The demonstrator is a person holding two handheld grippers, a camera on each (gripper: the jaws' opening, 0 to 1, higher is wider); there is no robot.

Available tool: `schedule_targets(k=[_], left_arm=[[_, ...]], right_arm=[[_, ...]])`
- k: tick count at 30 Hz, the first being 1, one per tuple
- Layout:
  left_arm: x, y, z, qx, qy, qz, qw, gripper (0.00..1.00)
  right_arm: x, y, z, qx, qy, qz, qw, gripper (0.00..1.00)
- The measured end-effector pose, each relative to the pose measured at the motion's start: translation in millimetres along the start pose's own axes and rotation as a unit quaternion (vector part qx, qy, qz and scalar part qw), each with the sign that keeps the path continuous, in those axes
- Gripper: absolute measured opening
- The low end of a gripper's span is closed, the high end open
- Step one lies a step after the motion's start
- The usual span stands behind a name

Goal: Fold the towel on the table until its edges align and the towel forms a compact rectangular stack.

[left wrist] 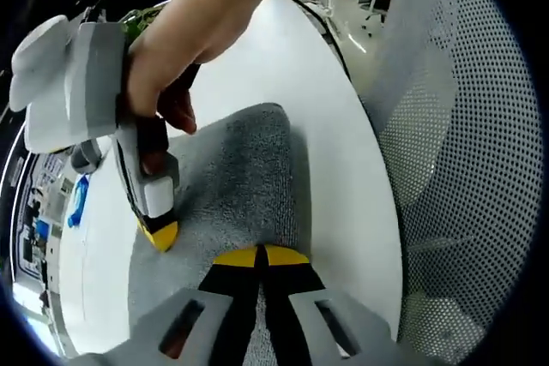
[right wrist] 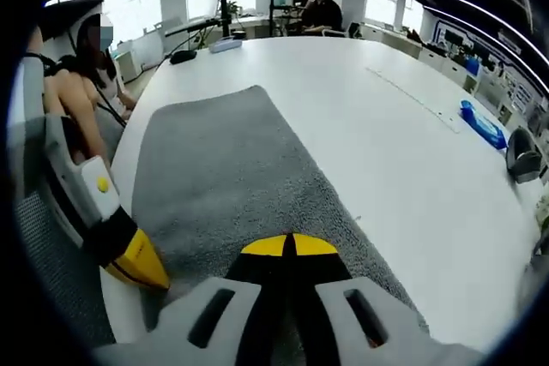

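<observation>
No readable labels. Your left gripper (left wrist: 258, 256) and right gripper (right wrist: 289, 246) fingers are both pinched closed on the grey towel (right wrist: 227, 186) at the near desk (right wrist: 395, 126) edge; blue item (right wrist: 482, 124) far right, mesh chair (left wrist: 463, 143) alongside.

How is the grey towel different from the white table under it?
The towel is grey and fuzzy; the table is white and smooth. The towel is a narrow strip; the table is much wider and extends past it. Both lie flat.
</observation>
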State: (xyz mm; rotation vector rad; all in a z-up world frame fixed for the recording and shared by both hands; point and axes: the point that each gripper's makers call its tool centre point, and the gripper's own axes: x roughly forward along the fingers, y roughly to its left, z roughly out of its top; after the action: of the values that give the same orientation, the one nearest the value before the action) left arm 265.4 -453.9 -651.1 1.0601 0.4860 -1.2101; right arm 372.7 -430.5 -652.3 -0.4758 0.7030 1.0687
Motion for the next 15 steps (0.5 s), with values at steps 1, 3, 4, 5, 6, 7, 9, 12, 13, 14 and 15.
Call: schedule_targets(k=[1,3,4,5,6,7,9,12,13,14,15], left_arm=[[0,-0.3,-0.5,0.010,0.003,0.001,0.9999,0.00],[-2,-0.2,-2.0,0.010,0.010,0.001,0.9999,0.00],[-2,0.0,-2.9,0.009,0.012,0.002,0.9999,0.00],[-3,-0.3,-3.6,0.009,0.014,0.003,0.9999,0.00],[-3,-0.3,-4.7,0.007,0.018,0.005,0.9998,0.00],[-4,-0.8,-6.3,0.007,0.023,0.007,0.9997,0.00],[-6,-1.6,-9.6,0.012,0.032,0.009,0.9994,0.00],[-9,-1.6,-14.2,0.017,0.039,0.011,0.9990,0.00],[-9,-1.6,-15.7,0.017,0.041,0.012,0.9989,0.00],[-11,-1.4,-18.2,0.016,0.044,0.012,0.9988,0.00],[-12,-1.5,-20.2,0.016,0.046,0.013,0.9987,0.00]], right_arm=[[-1,1,-0.3,0.000,0.002,-0.002,1.0000,0.00],[-2,0,-1.4,0.000,0.006,-0.005,1.0000,0.00],[-2,0,-2.3,-0.002,0.007,-0.006,1.0000,0.00],[-3,0,-3.3,-0.004,0.008,-0.007,0.9999,0.00],[-4,-1,-4.1,-0.005,0.009,-0.007,0.9999,0.00],[-5,-1,-5.7,-0.002,0.011,-0.008,0.9999,0.00],[-8,-2,-8.4,0.006,0.013,-0.008,0.9999,0.00],[-12,-1,-12.5,0.018,0.012,-0.013,0.9997,0.00],[-13,0,-13.8,0.021,0.011,-0.016,0.9996,0.00],[-15,2,-15.5,0.021,0.009,-0.018,0.9996,0.00],[-16,3,-16.5,0.020,0.008,-0.019,0.9996,0.00]])
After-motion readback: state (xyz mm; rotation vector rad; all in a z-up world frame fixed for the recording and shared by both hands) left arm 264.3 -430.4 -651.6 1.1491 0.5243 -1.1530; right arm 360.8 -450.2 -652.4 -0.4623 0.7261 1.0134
